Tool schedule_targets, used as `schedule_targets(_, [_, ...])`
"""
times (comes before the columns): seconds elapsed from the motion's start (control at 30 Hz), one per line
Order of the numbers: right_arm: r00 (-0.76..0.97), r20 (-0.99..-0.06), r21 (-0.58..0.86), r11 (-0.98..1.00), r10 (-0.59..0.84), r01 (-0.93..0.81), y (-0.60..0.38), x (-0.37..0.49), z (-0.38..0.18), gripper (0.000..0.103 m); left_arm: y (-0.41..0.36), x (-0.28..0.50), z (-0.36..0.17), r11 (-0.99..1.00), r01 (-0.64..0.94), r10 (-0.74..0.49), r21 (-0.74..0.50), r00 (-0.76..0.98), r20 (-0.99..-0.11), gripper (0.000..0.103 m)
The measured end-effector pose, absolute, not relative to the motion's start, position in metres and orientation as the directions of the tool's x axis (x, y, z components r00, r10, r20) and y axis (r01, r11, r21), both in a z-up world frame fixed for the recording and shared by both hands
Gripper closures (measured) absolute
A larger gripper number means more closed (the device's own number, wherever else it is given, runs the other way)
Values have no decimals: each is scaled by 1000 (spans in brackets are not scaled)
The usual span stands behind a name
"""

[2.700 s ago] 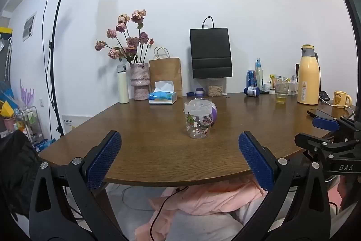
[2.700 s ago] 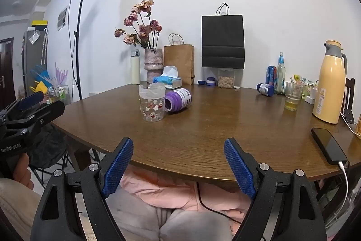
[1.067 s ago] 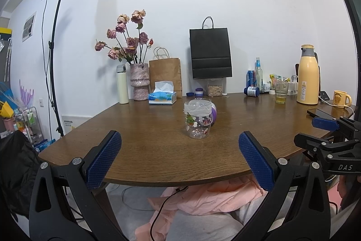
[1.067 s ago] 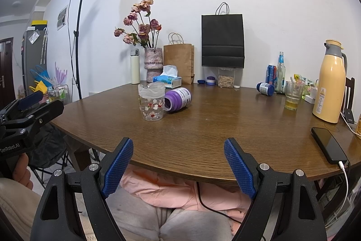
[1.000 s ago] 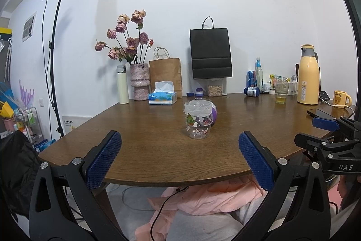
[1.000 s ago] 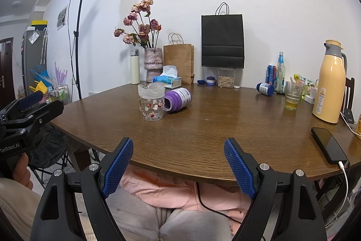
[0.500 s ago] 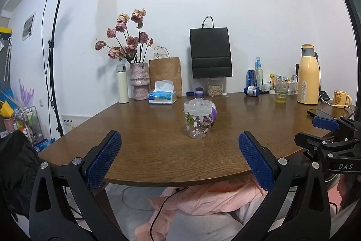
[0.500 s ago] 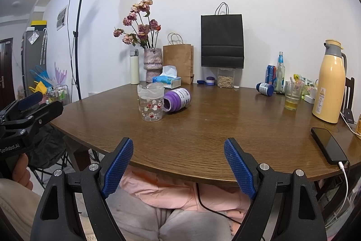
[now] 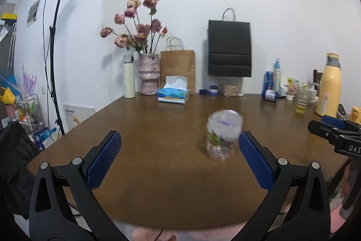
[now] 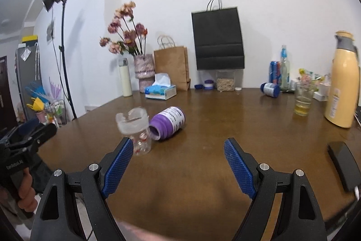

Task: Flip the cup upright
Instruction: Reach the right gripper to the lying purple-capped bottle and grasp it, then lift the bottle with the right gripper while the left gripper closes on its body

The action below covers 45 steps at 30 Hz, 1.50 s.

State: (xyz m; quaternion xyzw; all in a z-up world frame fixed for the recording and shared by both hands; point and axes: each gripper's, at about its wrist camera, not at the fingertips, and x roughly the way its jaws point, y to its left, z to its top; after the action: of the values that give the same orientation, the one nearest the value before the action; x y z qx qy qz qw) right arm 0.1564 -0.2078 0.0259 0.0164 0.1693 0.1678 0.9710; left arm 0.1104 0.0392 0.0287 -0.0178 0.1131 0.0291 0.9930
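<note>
Brown table (image 9: 158, 162) fills the space under both tools. Left gripper (image 9: 180, 159) hovers with its blue pads spread wide, gripping nothing; the cup (image 9: 223, 134), clear and patterned, stands just inside its right pad, blurred. Right gripper (image 10: 177, 164) is likewise spread and empty, the cup (image 10: 136, 130) just beyond its left pad, a purple bottle (image 10: 168, 120) lying beside the cup.

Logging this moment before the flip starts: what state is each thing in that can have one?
Purple cup: on its side, mouth toward the camera.
Clear jar: standing on the table, ungripped.
Left gripper: jaws open, empty.
Right gripper: jaws open, empty.
Drinking glass: upright, some yellow liquid at the bottom.
Blue bottle: lying on its side.
Tissue box: tissue sticking out.
</note>
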Motion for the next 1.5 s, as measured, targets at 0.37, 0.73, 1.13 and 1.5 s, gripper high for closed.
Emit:
schedule_targets(0.37, [622,-573,354,846,534,-400,-162,332,16,16,61,253,53,999,50,-47,-7,886,-460,0])
schedule_targets(0.73, [369,-690,481,776,623,-408,-114,438,-34,33,75,376,39,996,72,-91,-55,799,-594,0])
schedule_targets(1.13, [394,-724,163,695,567,-700,-63,465,-20,33,53,459,7,949,151,-303,-277,686,-662,15])
schedule_targets(1.5, [399,-709,161,685,581,-711,-89,454,-21,22,41,464,-13,957,153,-285,-248,667,-689,45])
